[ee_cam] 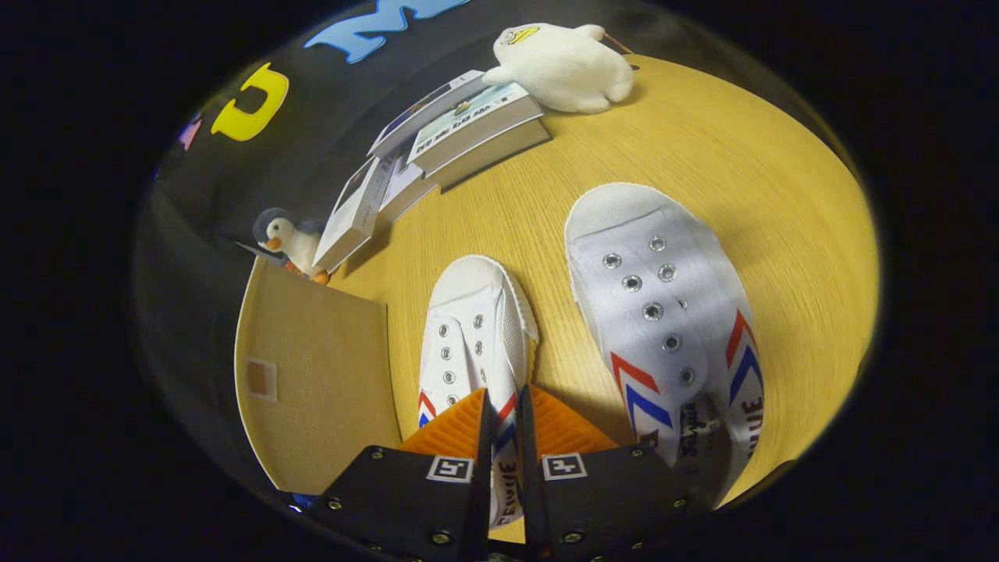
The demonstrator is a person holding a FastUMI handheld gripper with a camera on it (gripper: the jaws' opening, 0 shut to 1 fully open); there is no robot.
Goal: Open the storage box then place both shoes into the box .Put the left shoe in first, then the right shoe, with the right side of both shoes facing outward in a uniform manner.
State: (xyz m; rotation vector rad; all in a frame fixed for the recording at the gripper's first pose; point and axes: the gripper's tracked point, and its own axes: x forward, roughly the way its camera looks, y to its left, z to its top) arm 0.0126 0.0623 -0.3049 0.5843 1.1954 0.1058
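Observation:
Two white canvas shoes with red and blue chevrons lie on the wooden table (749,156), toes pointing away from me. My gripper (503,400) is shut on the side wall of the left-hand shoe (468,312), near its opening; that wall runs through the narrow gap between the fingers. The right-hand shoe (663,312) lies apart, to the right of the fingers and alongside the first. A tan storage box (312,375) with a small label stands just left of the held shoe; I see one flat tan face of it and cannot tell whether it is open.
Beyond the shoes lies a stack of books (468,129), with more books leaning beside it. A white plush toy (566,66) rests at the back against the books. A small penguin toy (285,238) stands behind the box's far corner.

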